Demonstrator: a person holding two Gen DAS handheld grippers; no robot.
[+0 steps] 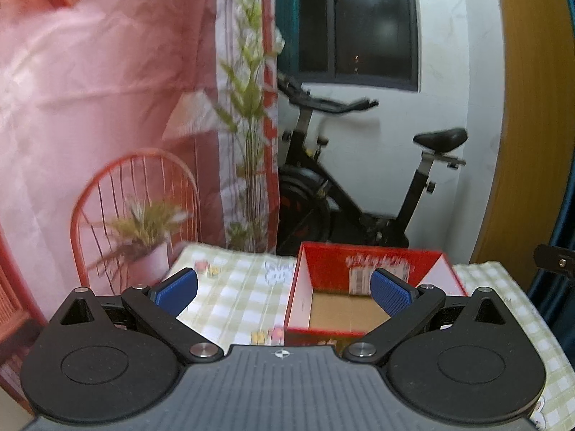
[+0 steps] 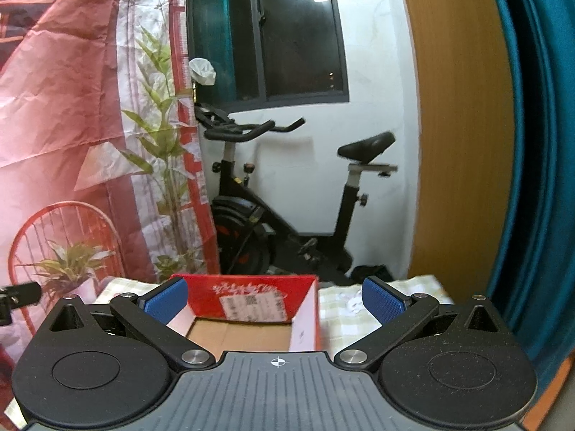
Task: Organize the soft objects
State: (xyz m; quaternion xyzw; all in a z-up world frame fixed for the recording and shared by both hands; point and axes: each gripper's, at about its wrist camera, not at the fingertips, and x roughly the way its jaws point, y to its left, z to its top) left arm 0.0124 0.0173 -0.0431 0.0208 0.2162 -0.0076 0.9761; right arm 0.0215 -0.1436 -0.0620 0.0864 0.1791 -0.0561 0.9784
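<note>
left gripper spread, empty | right gripper spread, empty | red box open on checked tablecloth — no soft objects visible | we should find one first — pinch gently

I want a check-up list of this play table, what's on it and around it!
Surface: table with green checked cloth.
Job's things: red box, open, cardboard floor bare where visible; no soft objects seen.
Clutter: nothing seen.
Grippers: left gripper and right gripper, jaws wide apart, holding nothing.
Cables: nothing seen.
Surroundings: exercise bike, red wire chair, potted plant, dark window, wooden door.
</note>
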